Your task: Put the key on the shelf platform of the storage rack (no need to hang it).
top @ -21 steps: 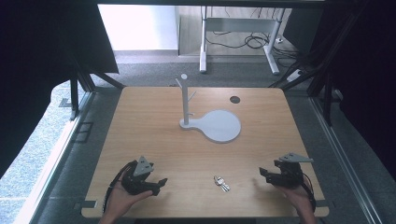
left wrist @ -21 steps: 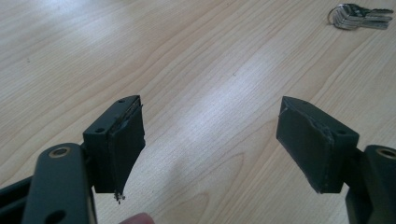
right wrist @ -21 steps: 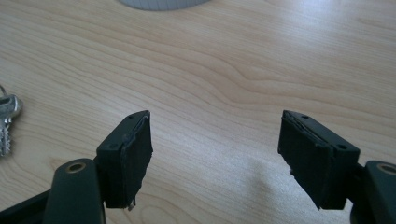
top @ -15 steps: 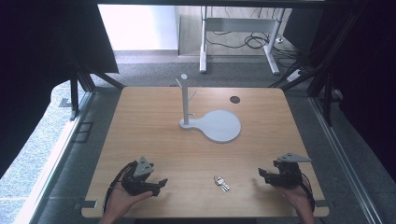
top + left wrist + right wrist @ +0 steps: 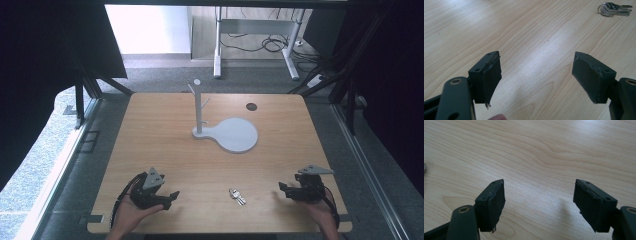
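Note:
A small bunch of silver keys [image 5: 237, 195] lies on the wooden table [image 5: 165, 135] near its front edge, between my two grippers. The keys [image 5: 614, 9] lie at the top right of the left gripper view. My left gripper [image 5: 171, 198] rests low at the front left, pointing right toward the keys, jaws wide apart with nothing between them [image 5: 536, 80]. At the front right, my right gripper [image 5: 282, 189] points left toward the keys, also open and empty [image 5: 539, 202]. A white stand [image 5: 199, 107] with short pegs rises from a round white base [image 5: 235, 134] at the table's middle.
A dark round hole [image 5: 251, 106] sits in the tabletop at the back right. Black curtains hang at both sides. A desk frame with cables [image 5: 255, 40] stands on the floor beyond the far edge.
The right gripper has crept slightly left toward the keys. The left gripper and the keys have kept still.

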Motion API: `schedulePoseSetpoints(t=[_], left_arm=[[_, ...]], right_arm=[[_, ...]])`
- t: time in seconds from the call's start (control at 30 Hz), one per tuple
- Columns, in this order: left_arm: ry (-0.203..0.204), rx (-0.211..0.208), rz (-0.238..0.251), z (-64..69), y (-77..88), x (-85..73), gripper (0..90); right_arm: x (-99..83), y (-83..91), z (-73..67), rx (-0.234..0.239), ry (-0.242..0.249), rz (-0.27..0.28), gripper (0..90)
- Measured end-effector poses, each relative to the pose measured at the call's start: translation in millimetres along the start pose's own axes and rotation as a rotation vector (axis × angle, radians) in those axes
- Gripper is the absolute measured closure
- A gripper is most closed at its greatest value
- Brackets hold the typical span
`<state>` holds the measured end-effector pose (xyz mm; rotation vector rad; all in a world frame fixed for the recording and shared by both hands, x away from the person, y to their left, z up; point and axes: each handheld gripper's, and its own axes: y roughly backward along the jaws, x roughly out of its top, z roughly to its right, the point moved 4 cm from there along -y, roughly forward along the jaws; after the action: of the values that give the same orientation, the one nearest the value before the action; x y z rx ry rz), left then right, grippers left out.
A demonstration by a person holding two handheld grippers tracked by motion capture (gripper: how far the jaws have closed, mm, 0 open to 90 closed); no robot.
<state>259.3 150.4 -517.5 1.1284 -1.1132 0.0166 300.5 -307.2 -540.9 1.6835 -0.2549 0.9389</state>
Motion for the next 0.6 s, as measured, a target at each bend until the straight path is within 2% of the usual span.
schedulePoseSetpoints(t=[0.2, 0.3, 0.4, 0.5, 0.6], left_arm=[[-0.001, 0.002, 0.003, -0.9, 1.2, 0.3, 23.6], [-0.006, 0.002, -0.001, -2.0, 2.4, 0.5, 23.5], [0.003, 0.014, 0.014, -4.7, 6.4, 1.7, 23.4], [0.001, 0.016, 0.012, -4.3, 6.0, 1.8, 23.4], [-0.011, 0.009, 0.01, -1.6, 6.4, 2.4, 23.3]], right_arm=[[0.6, 0.4, -2.3, 0.006, 0.025, 0.0, 28.2], [1.9, 1.7, -2.1, 0.01, 0.022, 0.004, 28.9], [7.4, 8.1, -3.4, 0.037, 0.018, 0.011, 31.7], [10.5, 11.1, -5.9, 0.045, 0.044, -0.015, 31.9], [16.7, 17.5, -10.0, 0.025, 0.099, -0.044, 35.6]])
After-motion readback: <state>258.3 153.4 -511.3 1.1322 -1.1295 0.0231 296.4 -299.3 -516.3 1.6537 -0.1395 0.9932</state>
